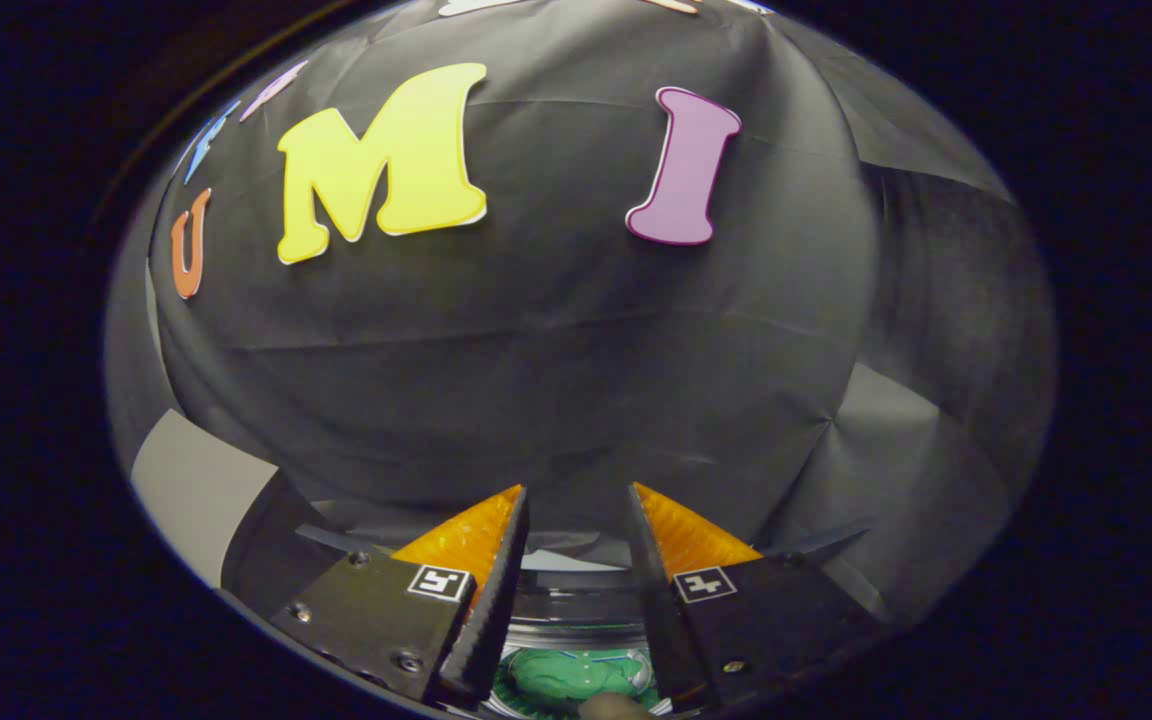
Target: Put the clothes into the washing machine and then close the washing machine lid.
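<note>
While the gripper points at the booth's black cloth wall, its two fingers stand parted with a clear gap between them and grip nothing. Between the finger bases, at the near end, a green garment lies inside the round drum opening of the washing machine. A pale curved rim of the opening shows just beyond the garment. Part of a fingertip shows at the garment's near edge.

Handling, as judged:
- The garment looks soft, light and limp. It should fold and sag when lifted, and it is not fragile.
- A pinch on a raised fold near the middle should hold best. A grip at a loose hem may let the cloth trail over the rim.

Edges and room:
- The drum rim is the closest hard edge. Trailing cloth could catch there and block the lid.
- Ahead of the fingers the space up to the cloth wall appears open.
- A pale panel stands at the far left, well apart from the fingers.
- The lid cannot be identified, so its position cannot be told.
</note>
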Motion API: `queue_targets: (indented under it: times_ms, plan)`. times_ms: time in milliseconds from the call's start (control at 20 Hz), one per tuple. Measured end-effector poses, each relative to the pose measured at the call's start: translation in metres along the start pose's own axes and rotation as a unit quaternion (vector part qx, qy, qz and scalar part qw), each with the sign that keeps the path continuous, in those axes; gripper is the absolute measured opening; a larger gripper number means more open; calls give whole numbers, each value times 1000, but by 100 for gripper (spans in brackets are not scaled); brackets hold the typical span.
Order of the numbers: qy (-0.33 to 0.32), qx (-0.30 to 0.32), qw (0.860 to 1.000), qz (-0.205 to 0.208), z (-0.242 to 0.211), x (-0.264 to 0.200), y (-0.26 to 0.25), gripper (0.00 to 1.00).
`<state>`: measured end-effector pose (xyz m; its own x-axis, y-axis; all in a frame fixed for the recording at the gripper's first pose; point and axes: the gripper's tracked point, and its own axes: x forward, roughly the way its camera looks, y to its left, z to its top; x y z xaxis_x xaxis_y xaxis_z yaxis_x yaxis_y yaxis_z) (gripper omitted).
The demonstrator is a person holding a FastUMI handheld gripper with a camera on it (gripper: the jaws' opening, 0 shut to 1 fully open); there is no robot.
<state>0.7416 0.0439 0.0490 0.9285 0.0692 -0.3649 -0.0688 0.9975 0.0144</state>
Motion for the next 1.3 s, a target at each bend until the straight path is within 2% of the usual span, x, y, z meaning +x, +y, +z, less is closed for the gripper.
queue_targets:
  times_ms: [250, 600, 950, 1300]
  plan:
    - [23, 7, 1000, -7, -17, 16, -1, 61]
    - [-5, 4, 1000, -10, -17, 11, -5, 64]
    - [-48, -2, 998, -28, -19, -2, -6, 64]
    - [-105, 2, 994, -28, -27, -22, -7, 64]
